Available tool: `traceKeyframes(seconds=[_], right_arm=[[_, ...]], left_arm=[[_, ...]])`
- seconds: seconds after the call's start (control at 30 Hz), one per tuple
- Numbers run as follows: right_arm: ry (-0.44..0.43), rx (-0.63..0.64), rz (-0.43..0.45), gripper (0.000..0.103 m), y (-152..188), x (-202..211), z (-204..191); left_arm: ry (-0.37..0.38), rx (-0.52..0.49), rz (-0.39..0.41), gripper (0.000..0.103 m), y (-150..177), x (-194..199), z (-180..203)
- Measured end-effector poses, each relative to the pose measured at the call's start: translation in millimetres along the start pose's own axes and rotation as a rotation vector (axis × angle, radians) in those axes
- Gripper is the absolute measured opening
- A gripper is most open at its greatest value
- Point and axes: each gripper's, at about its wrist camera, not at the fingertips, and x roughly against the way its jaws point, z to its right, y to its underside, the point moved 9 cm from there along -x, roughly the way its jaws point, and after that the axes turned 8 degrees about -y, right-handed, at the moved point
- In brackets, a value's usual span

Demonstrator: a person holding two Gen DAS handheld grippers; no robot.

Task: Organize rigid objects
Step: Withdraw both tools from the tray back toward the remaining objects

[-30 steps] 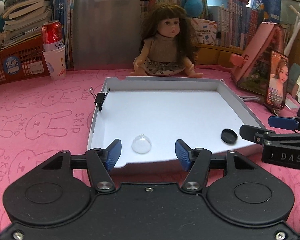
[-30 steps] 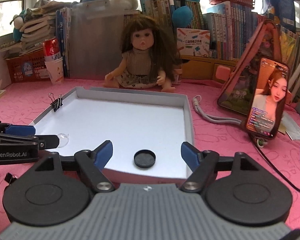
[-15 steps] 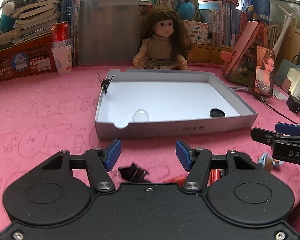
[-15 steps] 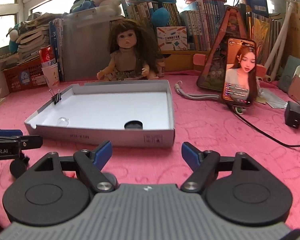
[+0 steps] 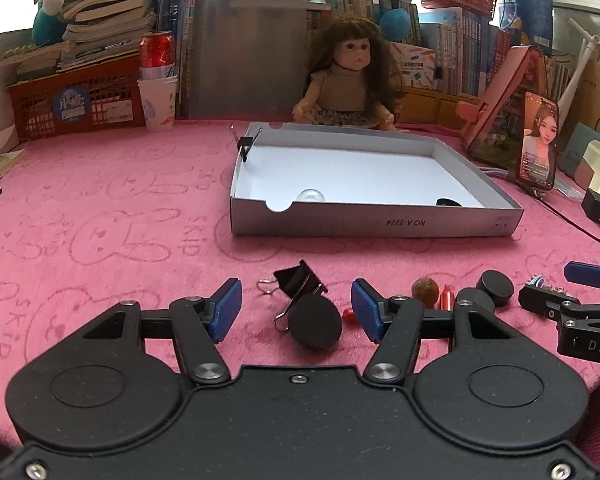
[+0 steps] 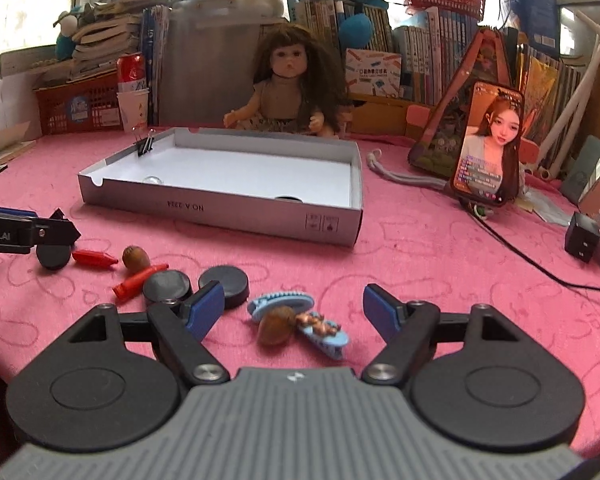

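Note:
A white cardboard tray holds a clear dome and a black cap; a binder clip sits on its left wall. In front of it, my left gripper is open, with a loose black binder clip and a black disc lying between its fingers. My right gripper is open over two blue hair clips and a brown nut. Left of them lie black discs, red pieces and another nut.
A doll sits behind the tray. A phone on a stand, a black cable and a charger are to the right. A can in a paper cup and an orange basket stand at the back left.
Both grippers have drawn back from over the tray toward the table's near side. The scattered clips, discs, nuts and red pieces have come into view in front of the tray.

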Motion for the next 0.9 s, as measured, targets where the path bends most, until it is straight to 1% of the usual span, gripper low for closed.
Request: traceKeyframes(seconds=[0.13,0.3,0.37,0.43,0.57,0.63,0.67,0.7,0.77,0.9], right_arm=[[0.007,0.009,-0.006,0.085,5,3,1],[0.02,0.004,-0.017,0.085,11,6,6],[0.025,-0.001,-0.012,0.085,11,8,8],[0.032,-0.001,-0.007,0.085,10,10,10],[0.032,0.002,0.0,0.085,9,13,12],[0.043,-0.005,0.013,0.085,8,15,14],[0.049,-0.011,0.016,0.085,8,16,16],[0.053,-0.02,0.021,0.083,7,16,17],[0.06,-0.041,0.027,0.081,7,17,20],[0.077,-0.054,0.034,0.073,7,19,25]], left_arm=[[-0.007,-0.01,0.002,0.058,4,2,0],[-0.005,-0.003,-0.017,0.057,8,0,2],[0.001,-0.001,-0.018,0.054,8,2,3],[0.002,0.001,-0.012,0.047,7,6,4],[0.015,-0.028,-0.001,0.043,11,18,13],[0.024,-0.044,0.004,0.039,13,22,18],[0.03,-0.054,0.005,0.039,14,23,20],[0.034,-0.066,0.006,0.039,15,22,23],[0.015,-0.078,0.007,0.039,15,18,25],[0.007,-0.064,-0.005,0.039,15,8,25]])
